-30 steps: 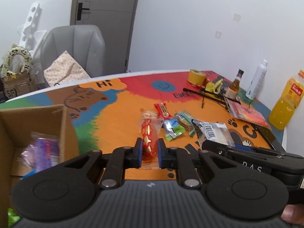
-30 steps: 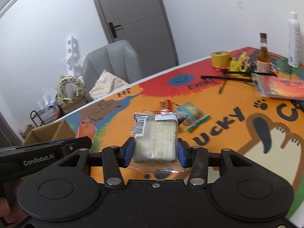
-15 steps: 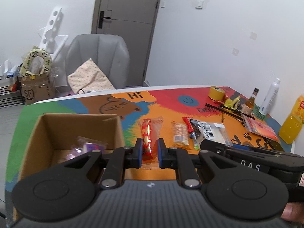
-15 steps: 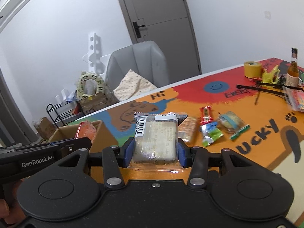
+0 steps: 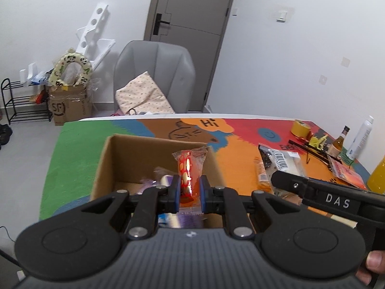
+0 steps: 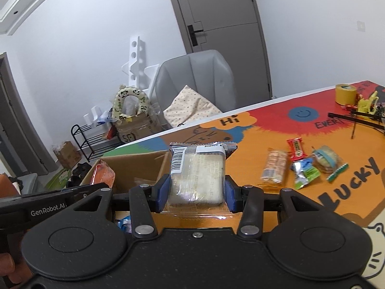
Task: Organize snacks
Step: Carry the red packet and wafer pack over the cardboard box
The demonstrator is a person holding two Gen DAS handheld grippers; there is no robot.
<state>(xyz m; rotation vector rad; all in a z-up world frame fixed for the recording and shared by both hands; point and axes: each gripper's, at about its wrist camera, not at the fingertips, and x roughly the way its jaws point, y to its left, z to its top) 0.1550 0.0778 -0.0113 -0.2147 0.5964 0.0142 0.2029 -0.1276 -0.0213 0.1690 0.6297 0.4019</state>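
Both grippers reached cardboard box (image 5: 154,159) holding purple packets (image 5: 166,180).

Behind the table a grey chair (image 5: 154,72) faces us with a dotted cushion (image 5: 143,97) leaning on its seat, and a grey door (image 5: 190,24) stands shut behind it. Over to the left, a taped cardboard carton (image 5: 69,106) sits on the floor beside a black wire rack (image 5: 21,106), a panda-print ring (image 5: 71,68) perched on top. On the far right of the colourful tablecloth (image 5: 77,149) there's a yellow tape roll (image 5: 300,128), a small brown bottle (image 5: 339,142), a white spray can (image 5: 361,138) and an orange juice bottle (image 5: 377,178).
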